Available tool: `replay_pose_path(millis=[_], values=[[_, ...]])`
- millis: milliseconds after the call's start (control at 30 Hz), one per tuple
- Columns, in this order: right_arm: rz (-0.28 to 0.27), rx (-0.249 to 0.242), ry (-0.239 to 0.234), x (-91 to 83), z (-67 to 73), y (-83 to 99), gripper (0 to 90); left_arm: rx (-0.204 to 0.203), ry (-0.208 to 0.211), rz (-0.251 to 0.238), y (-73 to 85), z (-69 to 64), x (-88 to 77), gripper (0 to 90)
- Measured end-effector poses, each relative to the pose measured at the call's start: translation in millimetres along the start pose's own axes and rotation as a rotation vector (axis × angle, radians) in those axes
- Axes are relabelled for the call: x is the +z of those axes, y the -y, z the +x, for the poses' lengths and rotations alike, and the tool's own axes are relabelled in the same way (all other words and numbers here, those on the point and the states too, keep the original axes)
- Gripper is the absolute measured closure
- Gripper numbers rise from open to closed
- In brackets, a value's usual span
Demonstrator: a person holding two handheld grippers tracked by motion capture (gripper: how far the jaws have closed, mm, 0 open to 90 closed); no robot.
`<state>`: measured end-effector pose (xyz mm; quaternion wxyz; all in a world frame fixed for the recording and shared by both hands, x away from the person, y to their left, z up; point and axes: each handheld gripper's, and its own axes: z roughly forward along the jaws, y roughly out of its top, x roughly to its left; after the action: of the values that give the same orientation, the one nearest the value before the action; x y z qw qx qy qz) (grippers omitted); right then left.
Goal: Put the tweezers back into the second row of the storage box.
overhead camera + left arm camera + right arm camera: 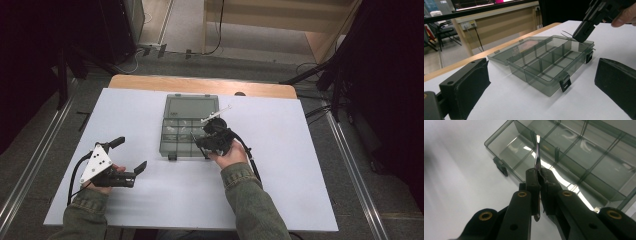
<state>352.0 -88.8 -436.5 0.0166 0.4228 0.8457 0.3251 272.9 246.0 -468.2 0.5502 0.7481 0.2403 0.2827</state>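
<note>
So the white table [150, 200] is carrying a smoky clear organizer box [549, 67], lid lying open flat behind it. Left gripper [131, 155] is resting on the table near the box's front-left corner, jaws spread apart, holding nothing. Right gripper [539, 173] is hovering over the box's front-right compartments, jaws clamping thin metal tweezers [537, 152], tip pointing into the box.

A compartment box [187, 137] sits at the centre of the bench [300, 190], its lid [192, 106] lying open at 12 o'clock. The right gripper [200, 141], clamping tweezers [537, 157], hangs over the box's 4 o'clock corner. The left gripper [129, 155] rests at 8 o'clock, well apart.
</note>
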Motion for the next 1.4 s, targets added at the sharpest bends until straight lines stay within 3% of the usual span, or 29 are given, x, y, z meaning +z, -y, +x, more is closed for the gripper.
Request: replay_pose_path(millis=[267, 567, 667, 800, 900, 1033, 1100, 1133, 1167, 1267, 1400], values=[[-0.043, 0.002, 0.014, 3.5, -5.2, -1.8, 87.1, 0.001, 0.003, 0.001, 0.1, -0.6, 1.1, 0.0], [-0.128, -0.048, 0.067, 7.1, -5.3, -3.3, 87.1, 0.006, 0.006, 0.004, 0.2, -0.8, 2.3, 0.0], [-0.137, -0.079, 0.087, 9.1, -4.0, -4.1, 87.1, 0.01, 0.009, 0.008, 0.2, -0.6, 2.5, 0.0], [-0.109, -0.106, 0.107, 15.4, -2.4, -3.6, 87.1, 0.013, 0.011, 0.009, 0.1, -0.8, 2.9, 0.0], [-0.092, -0.176, 0.106, 20.6, 1.8, -2.7, 87.0, 0.01, 0.012, 0.01, 0.2, -1.3, 3.2, 0.0], [-0.073, -0.248, 0.152, 25.5, 12.0, -2.6, 86.9, 0.01, 0.012, 0.011, 0.2, -1.4, 3.2, 0.0], [-0.071, -0.257, 0.151, 27.5, 13.7, -2.5, 82.6, 0.012, 0.013, 0.014, 0.2, -1.3, 3.2, 0.0], [-0.072, -0.245, 0.148, 28.0, 13.8, -2.4, 70.1, 0.012, 0.013, 0.014, 0.3, -1.4, 3.4, 0.0], [-0.077, -0.235, 0.151, 28.4, 13.5, -2.6, 65.9, 0.012, 0.013, 0.014, 0.3, -1.4, 3.4, 0.0], [-0.085, -0.226, 0.137, 26.1, 12.4, -2.1, 62.6, 0.012, 0.013, 0.014, 0.3, -1.3, 3.3, 0.0], [-0.099, -0.199, 0.134, 20.9, 11.3, -2.2, 47.3, 0.015, 0.014, 0.015, 0.3, -1.5, 3.4, 0.0]])
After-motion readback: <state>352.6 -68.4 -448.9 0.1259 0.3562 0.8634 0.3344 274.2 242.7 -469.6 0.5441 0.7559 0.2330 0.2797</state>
